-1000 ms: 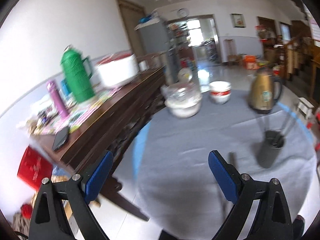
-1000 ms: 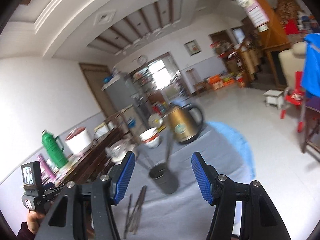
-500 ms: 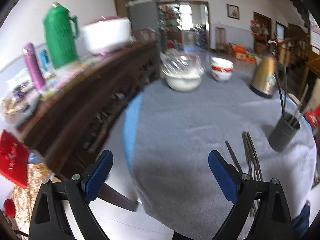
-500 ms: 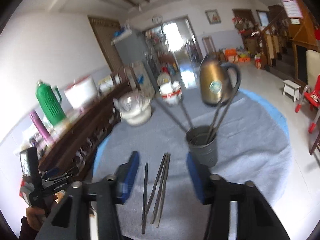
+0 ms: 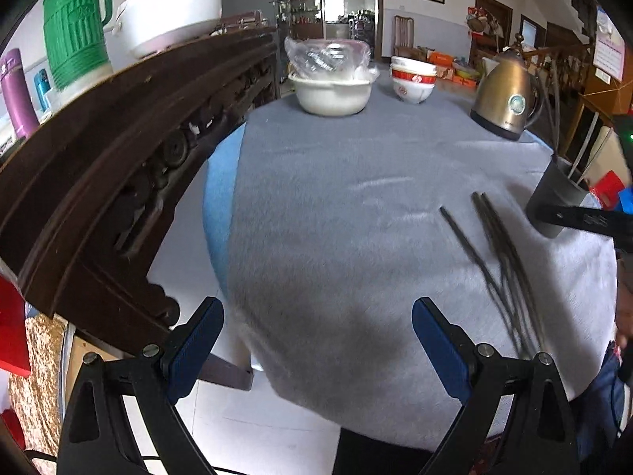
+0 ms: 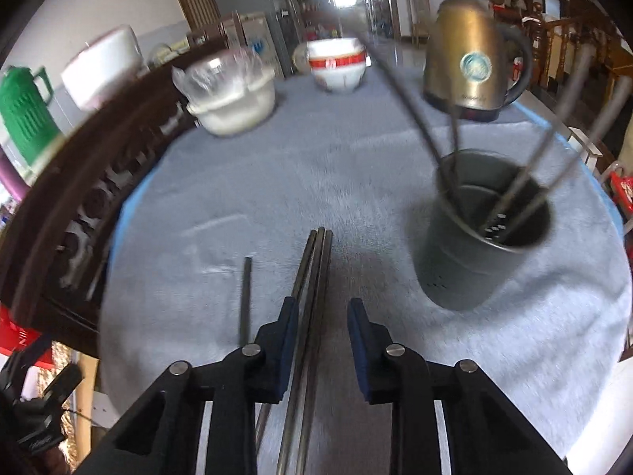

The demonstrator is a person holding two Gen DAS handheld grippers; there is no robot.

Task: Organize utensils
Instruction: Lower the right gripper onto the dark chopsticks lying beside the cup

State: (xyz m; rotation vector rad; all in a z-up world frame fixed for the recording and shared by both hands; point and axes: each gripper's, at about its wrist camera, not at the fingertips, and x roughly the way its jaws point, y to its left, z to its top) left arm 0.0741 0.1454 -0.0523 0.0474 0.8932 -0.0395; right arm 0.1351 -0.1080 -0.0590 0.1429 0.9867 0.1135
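Note:
Several metal chopsticks (image 6: pixel 312 277) lie on the grey tablecloth (image 6: pixel 277 182), and one single chopstick (image 6: pixel 246 297) rests apart to their left. A dark metal holder (image 6: pixel 482 237) stands to their right with several chopsticks leaning in it. My right gripper (image 6: pixel 321 308) hangs low over the bundle with its jaws closing; the bundle runs between the blue pads, close to the left one, with a gap at the right pad. My left gripper (image 5: pixel 316 316) is open and empty over the table's near left edge. From there the chopsticks (image 5: pixel 502 261) and the holder (image 5: pixel 558 194) lie to the right.
At the far side of the table stand a brass kettle (image 6: pixel 470 51), stacked red-and-white bowls (image 6: pixel 336 63) and a white basin with a plastic bag (image 6: pixel 233 95). A dark wooden sideboard (image 5: pixel 118 150) with a green thermos (image 5: pixel 75 27) borders the table's left.
Both views have tipped down and dropped toward the table. The right gripper has narrowed its jaws and moved over the chopstick bundle. The left gripper has stayed wide open.

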